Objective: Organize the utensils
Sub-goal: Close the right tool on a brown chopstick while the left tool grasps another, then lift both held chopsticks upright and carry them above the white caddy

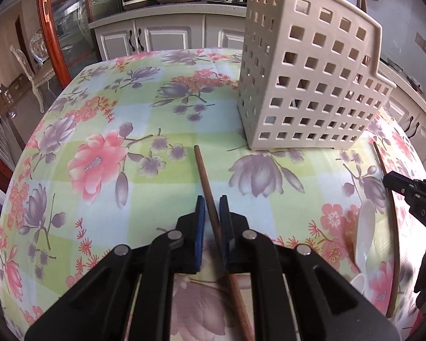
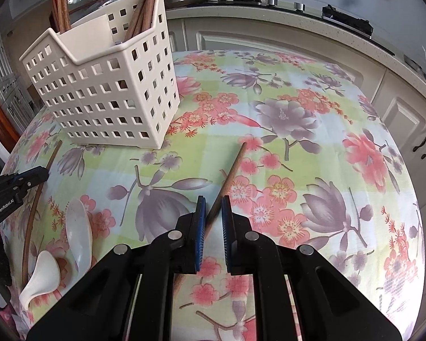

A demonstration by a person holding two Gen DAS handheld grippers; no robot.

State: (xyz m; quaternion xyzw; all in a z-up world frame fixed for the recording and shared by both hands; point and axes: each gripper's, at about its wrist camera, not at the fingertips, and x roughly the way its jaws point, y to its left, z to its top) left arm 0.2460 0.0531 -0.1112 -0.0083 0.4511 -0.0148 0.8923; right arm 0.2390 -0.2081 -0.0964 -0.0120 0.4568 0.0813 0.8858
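You have a brown chopstick in each gripper: the left gripper [image 1: 212,207] has its jaws pinched on one chopstick [image 1: 206,176], the right gripper [image 2: 213,207] on another [image 2: 230,174]. Both sticks point toward the white basket [image 2: 105,91] at the far side of the flowered tablecloth [image 2: 298,170], which already holds chopsticks. Each stick is caught near one end (a long lever), so it could swivel or slip as you lift, then snag the basket rim. A third chopstick [image 2: 32,207] and two white spoons [image 2: 78,233] lie between your grippers.
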